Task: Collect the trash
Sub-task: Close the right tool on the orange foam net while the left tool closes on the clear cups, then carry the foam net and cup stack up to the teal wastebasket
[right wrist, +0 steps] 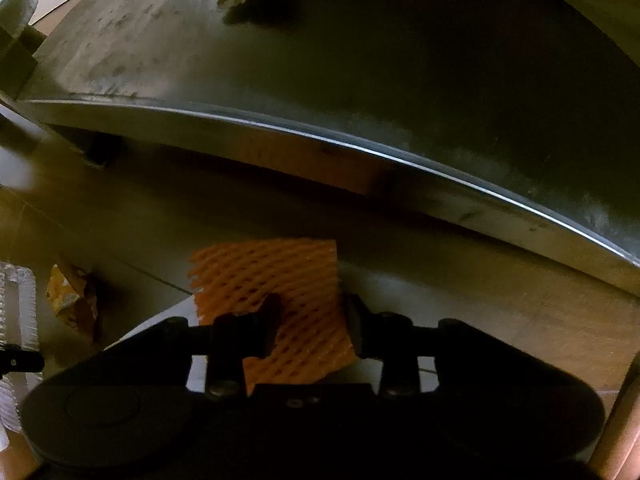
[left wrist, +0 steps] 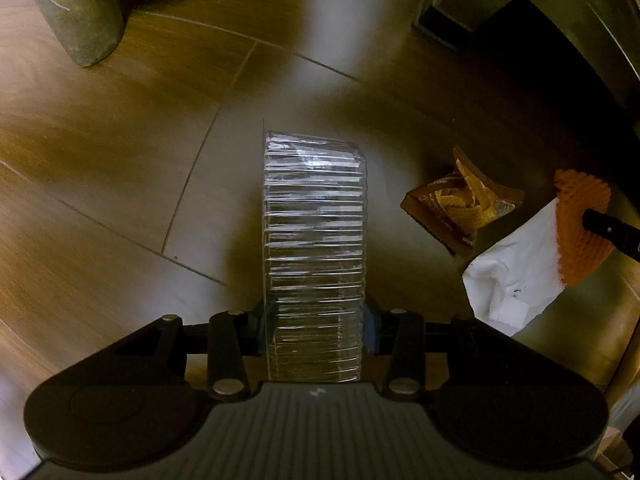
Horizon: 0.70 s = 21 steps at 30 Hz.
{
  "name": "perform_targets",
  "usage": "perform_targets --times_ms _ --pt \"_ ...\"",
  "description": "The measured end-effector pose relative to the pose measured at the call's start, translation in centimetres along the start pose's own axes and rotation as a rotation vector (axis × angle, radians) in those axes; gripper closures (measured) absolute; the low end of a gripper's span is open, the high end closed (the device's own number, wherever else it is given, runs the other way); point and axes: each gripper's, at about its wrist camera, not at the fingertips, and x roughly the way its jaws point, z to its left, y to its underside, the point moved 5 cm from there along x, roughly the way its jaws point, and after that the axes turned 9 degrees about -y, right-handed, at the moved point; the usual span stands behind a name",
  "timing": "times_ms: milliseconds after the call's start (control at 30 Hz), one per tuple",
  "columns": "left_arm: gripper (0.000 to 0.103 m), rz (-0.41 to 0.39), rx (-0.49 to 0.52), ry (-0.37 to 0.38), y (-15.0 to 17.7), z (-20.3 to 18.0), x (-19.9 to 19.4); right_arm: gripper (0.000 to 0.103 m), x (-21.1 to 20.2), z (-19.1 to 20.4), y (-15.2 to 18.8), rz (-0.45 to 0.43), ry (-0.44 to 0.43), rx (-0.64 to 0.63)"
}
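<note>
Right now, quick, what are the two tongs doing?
Left tongs: shut on the clear ribbed tray.
Right tongs: around the orange foam net; whether they are squeezing it cannot be told.

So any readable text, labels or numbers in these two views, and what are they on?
None can be read.
Crumpled orange-brown wrapper: some print, too small and blurred to read.
White paper: a few dark specks, no letters.
Clear ribbed plastic tray and orange foam net: no print visible.
</note>
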Motion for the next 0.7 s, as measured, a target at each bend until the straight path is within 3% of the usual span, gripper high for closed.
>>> perform_targets --times_ms 167,467,700 --pt "0.061 -0.005 0.007 0.003 0.3 -0.1 -0.1 0.094 -0.2 0.9 0.0 0.007 0.011 -0.082" --pt "0.061 -0.018 0.001 0.031 0.7 0.7 -2.3 0.095 -5.0 2.1 1.5 -0.036 -0.040 -0.097" --pt "0.061 -0.096 0.017 0.052 0.4 1.3 -8.7 0.095 -12.6 2.9 1.7 -0.096 -0.079 -0.116"
